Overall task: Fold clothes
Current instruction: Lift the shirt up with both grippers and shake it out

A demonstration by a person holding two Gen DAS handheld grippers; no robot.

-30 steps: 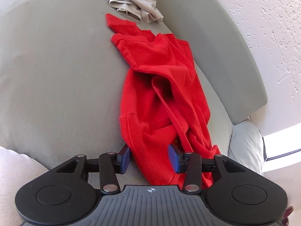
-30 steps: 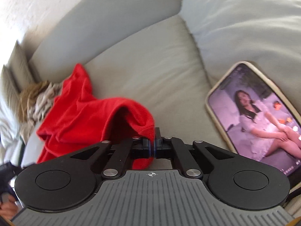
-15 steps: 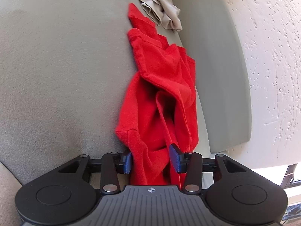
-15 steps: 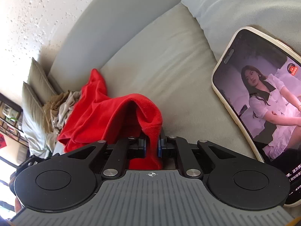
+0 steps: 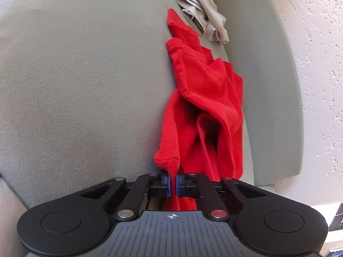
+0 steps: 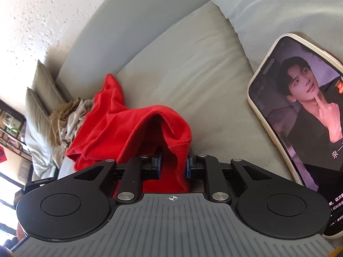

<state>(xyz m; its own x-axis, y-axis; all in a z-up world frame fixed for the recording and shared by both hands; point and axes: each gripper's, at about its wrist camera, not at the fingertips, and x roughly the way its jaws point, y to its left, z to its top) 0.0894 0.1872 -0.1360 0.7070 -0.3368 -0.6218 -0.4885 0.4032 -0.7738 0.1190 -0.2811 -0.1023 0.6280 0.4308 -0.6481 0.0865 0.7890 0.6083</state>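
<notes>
A red garment [image 5: 205,98] lies bunched in a long strip on the grey sofa seat [image 5: 85,85]. My left gripper [image 5: 173,182] is shut on a corner of the red garment at its near end. In the right wrist view the red garment [image 6: 128,128] drapes over my right gripper [image 6: 173,167], whose jaws stand partly open with red cloth between them.
A pile of beige clothes [image 5: 201,17] lies beyond the red garment by the sofa back [image 5: 268,85]; it also shows in the right wrist view [image 6: 68,120]. A phone [image 6: 304,124] with a lit screen leans at the right. Cushions [image 6: 40,90] stand at the sofa's far end.
My left gripper closed on the red garment's corner. My right gripper's jaws went from shut to partly open, with the cloth still between them.
</notes>
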